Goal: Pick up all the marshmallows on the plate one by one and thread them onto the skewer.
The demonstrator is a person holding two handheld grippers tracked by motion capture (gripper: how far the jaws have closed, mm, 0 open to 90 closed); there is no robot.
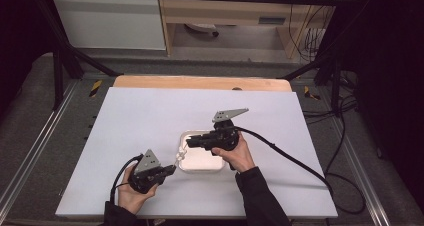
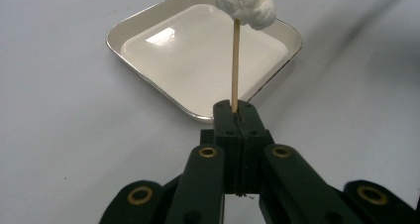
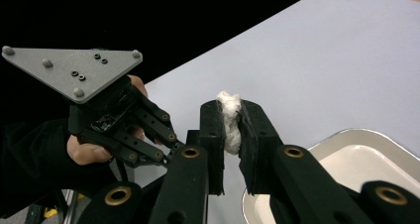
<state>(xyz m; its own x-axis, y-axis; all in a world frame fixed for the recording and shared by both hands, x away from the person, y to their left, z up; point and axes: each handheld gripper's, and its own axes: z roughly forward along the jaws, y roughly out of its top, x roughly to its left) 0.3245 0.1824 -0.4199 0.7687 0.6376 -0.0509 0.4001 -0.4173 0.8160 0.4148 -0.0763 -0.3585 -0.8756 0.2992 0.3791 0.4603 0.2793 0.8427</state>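
Note:
My left gripper (image 2: 236, 110) is shut on the lower end of a thin wooden stick (image 2: 235, 60), which stands up to a white cotton wad (image 2: 246, 6) at its top. In the high view this gripper (image 1: 171, 170) sits at the front left of a white square tray (image 1: 205, 162). My right gripper (image 3: 230, 110) is shut on the cotton wad (image 3: 231, 122), squeezed between its black pads. From above, the right gripper (image 1: 188, 143) reaches leftwards over the tray's left edge. The left gripper (image 3: 171, 147), in a hand, shows just behind the right gripper's jaws.
The tray (image 2: 115, 37) lies near the middle of a white board (image 1: 150, 116) on a wooden table. Black cables (image 1: 290, 156) trail from both grippers across the board. A dark metal frame (image 1: 65, 56) and grey floor surround the table.

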